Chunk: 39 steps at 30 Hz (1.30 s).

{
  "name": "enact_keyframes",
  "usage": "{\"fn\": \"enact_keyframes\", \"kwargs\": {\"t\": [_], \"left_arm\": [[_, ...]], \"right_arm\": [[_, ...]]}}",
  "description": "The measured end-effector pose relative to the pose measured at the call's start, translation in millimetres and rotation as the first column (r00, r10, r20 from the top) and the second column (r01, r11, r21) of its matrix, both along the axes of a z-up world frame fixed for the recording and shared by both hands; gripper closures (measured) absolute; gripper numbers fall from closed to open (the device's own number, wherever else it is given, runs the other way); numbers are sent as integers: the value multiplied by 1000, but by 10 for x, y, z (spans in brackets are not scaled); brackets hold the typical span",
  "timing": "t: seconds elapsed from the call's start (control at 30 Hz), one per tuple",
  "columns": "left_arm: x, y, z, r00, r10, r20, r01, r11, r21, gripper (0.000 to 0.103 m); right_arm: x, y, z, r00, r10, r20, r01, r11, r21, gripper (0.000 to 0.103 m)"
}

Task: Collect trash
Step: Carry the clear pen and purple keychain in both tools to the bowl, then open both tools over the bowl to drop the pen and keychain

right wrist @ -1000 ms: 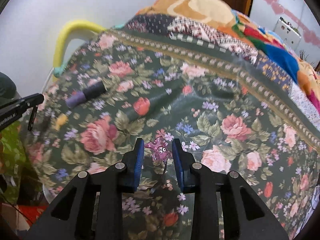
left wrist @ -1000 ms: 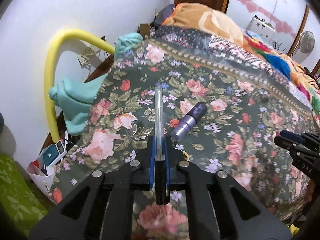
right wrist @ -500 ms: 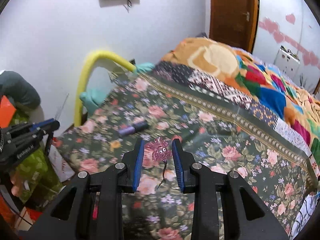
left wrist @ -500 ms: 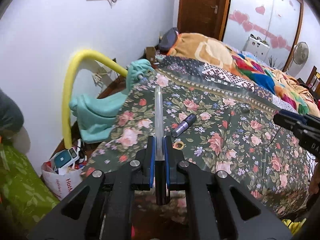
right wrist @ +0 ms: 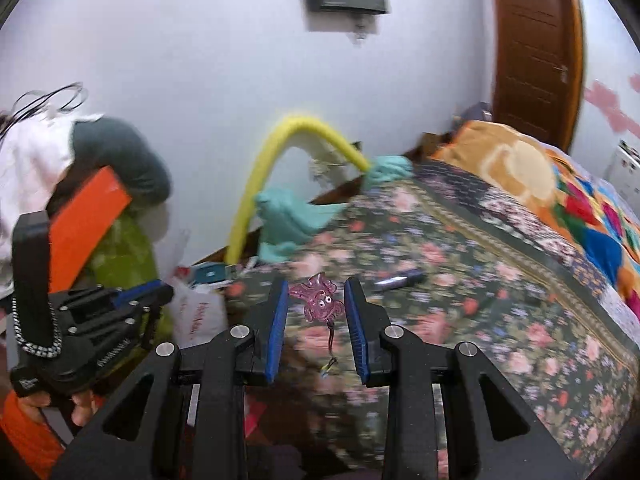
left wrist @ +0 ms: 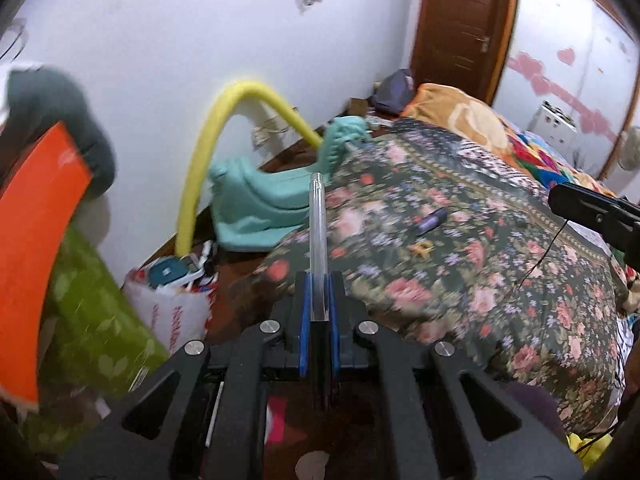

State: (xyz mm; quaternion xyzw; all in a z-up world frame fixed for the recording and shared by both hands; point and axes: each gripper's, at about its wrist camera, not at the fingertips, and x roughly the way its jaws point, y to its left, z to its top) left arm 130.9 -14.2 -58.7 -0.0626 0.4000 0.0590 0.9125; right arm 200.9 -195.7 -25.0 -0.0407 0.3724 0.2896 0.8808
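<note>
Left wrist view shows the left gripper (left wrist: 319,304) pinching a clear tube (left wrist: 318,236) that juts out over the floral bed (left wrist: 500,280), while the right gripper (right wrist: 316,312) clamps a pink charm (right wrist: 319,300) above the bed's edge.

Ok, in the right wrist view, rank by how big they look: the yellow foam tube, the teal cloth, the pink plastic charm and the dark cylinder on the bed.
1. yellow foam tube
2. teal cloth
3. pink plastic charm and dark cylinder: these look alike; the charm sits nearer the camera, so unranked.
</note>
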Motion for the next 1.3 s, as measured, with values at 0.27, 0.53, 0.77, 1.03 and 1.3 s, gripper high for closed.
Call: {"fn": "enact_keyframes", "kwargs": {"t": [0.27,0.53,0.77,1.03,1.3], "left_arm": [[-534,500,-160,988,148,-37,-148,989,-8,96],[-1062,895,-414,957,274,-97,-275,961,-3,96],[-1401,1172,-695,923,349,-162,-354,935,-2,96],[-1565,1425,-1162,886,385,-259,-405,914,-26,96],[-1495,1616,-1716,850,372,-373,-423,904,-62,96]], "right_arm": [[-403,725,-94,979,204,-21,-204,979,8,77],[-746,1387,-284,927,366,-78,-366,930,6,77],[-986,1856,-576,876,460,-145,-466,885,-6,77],[-1118,2304,-1032,826,512,-237,-535,844,-42,77],[-1019,2645,-1550,768,506,-393,-566,823,-47,77]]}}
